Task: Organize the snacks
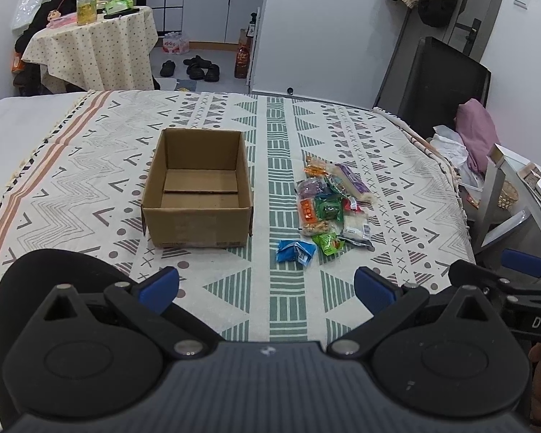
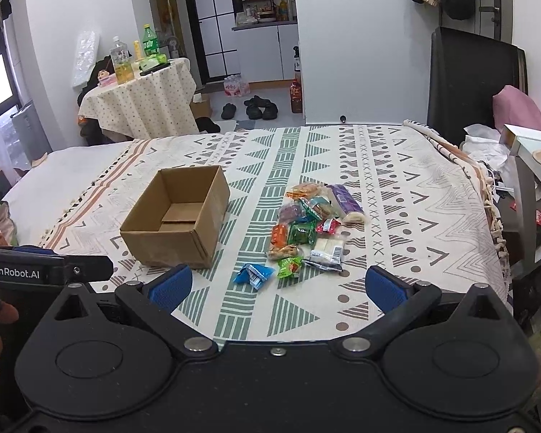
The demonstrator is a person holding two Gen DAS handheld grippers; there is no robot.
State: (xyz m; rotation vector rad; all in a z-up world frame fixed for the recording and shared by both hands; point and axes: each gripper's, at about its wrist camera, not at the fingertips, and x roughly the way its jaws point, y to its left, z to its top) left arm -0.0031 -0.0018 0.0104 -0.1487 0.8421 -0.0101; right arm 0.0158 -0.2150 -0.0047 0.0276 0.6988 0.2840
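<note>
An empty open cardboard box (image 1: 198, 195) (image 2: 178, 216) sits on the patterned cloth. To its right lies a heap of several small snack packets (image 1: 330, 204) (image 2: 312, 222); a blue packet (image 1: 295, 250) (image 2: 254, 274) and a green one (image 1: 328, 243) (image 2: 289, 266) lie nearest to me. My left gripper (image 1: 267, 288) is open, low over the cloth's near edge, in front of the box and heap, holding nothing. My right gripper (image 2: 277, 285) is open too, just short of the blue packet, with nothing between its blue pads (image 2: 171, 285).
The cloth (image 1: 396, 166) covers a bed whose right edge drops beside a metal stand (image 1: 497, 195) and a black chair (image 1: 440, 79). Beyond the far edge are a small round table (image 1: 90, 47) with bottles and shoes (image 1: 198, 66) on the floor.
</note>
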